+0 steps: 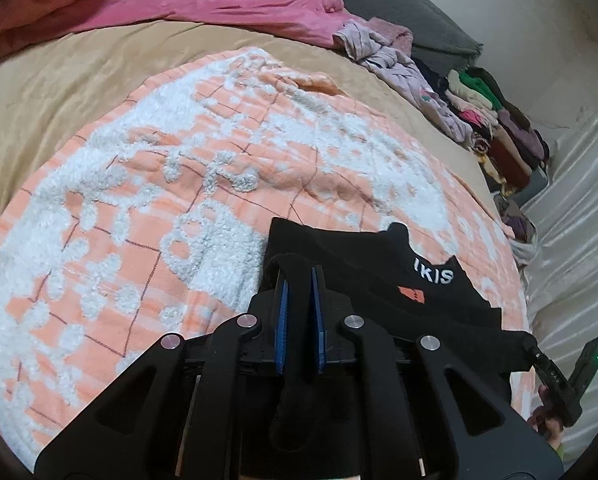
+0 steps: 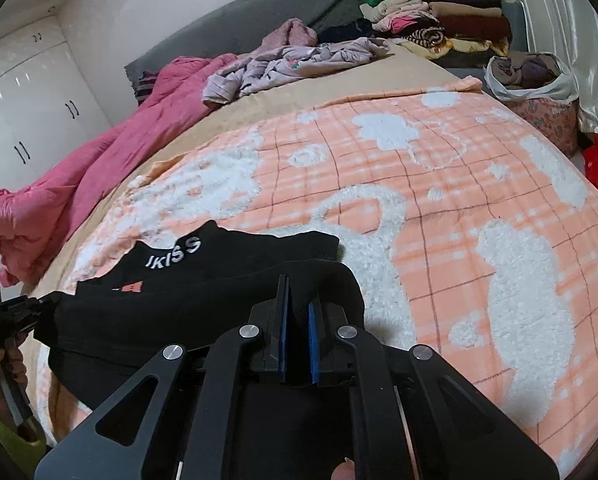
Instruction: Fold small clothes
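A small black garment with white lettering and an orange patch lies on the orange-and-white blanket; it also shows in the right wrist view. My left gripper is shut on the garment's left edge, with black cloth pinched between the blue pads. My right gripper is shut on the garment's right edge, with cloth bunched between its blue pads. The garment is folded over between the two grippers. Part of the right gripper's handle shows at the lower right of the left wrist view.
A pink quilt lies at the back of the bed. A lilac garment lies crumpled beyond the blanket. A stack of folded clothes and a bag of clothes stand at the far right. White wardrobes are on the left.
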Available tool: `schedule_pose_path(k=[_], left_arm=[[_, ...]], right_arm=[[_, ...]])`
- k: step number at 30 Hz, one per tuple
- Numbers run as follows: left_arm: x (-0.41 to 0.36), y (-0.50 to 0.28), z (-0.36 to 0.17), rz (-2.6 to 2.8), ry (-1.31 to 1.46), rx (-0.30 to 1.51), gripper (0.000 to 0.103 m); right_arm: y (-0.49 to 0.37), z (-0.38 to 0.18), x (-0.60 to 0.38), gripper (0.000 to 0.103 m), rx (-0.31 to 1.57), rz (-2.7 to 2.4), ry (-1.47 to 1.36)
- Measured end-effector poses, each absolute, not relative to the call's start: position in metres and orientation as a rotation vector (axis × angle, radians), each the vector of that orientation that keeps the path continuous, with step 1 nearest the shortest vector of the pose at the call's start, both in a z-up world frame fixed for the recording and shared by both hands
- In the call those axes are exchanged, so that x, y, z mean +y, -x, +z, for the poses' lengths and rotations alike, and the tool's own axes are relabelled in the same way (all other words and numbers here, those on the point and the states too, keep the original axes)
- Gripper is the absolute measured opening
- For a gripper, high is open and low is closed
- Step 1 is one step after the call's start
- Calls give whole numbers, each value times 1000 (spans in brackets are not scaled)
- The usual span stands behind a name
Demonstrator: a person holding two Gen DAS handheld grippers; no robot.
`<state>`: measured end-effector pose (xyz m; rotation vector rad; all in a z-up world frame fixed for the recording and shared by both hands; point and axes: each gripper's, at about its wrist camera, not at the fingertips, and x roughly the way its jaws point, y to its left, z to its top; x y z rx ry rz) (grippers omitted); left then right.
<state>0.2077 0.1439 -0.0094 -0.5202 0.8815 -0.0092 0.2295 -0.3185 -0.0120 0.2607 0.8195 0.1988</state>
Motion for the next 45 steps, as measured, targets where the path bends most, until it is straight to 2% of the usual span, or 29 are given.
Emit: schedule_pose_path(k=[2,5,9,11,12,22,24,26,28,29,30,33,39,45], left_arm=[[142,-206,-8,-4,498,862,8],[144,-200,0,14,472,818,25],[147,-188,18,35,422,755,26],[145,-179,30,35,382,722,30],[142,-175,35,34,359,709,33],[91,-145,37,-72,214,713,35],[81,-141,31,-90,182,729,35],[71,-137,23,-122,154,757,35],[62,-133,14,-147,121,785,29],[56,-131,10,-155,97,794,21],[50,-129,5,-162,69,805,17],[40,-127,-11,-173,38,855,15],[24,-127,-35,-140,-42,885,15],[29,-139,-35,-88,-43,855,16]], right_arm=[[-232,-14,-318,15,826,189,-251],[-233,-16,-318,36,834,203,-264],[-229,-14,-317,39,820,217,-258],[-227,-11,-319,60,813,198,-262],[-225,-9,-321,60,801,177,-255],[-180,21,-307,60,712,224,-157],[-169,22,-296,55,706,256,-122],[-160,21,-284,33,710,289,-89],[-150,17,-269,22,723,334,-52],[-148,15,-264,21,731,349,-39],[-144,10,-253,21,745,367,-8],[-138,-2,-231,21,775,403,50],[-146,-36,-200,21,859,412,105],[-163,-42,-191,19,840,403,98]])
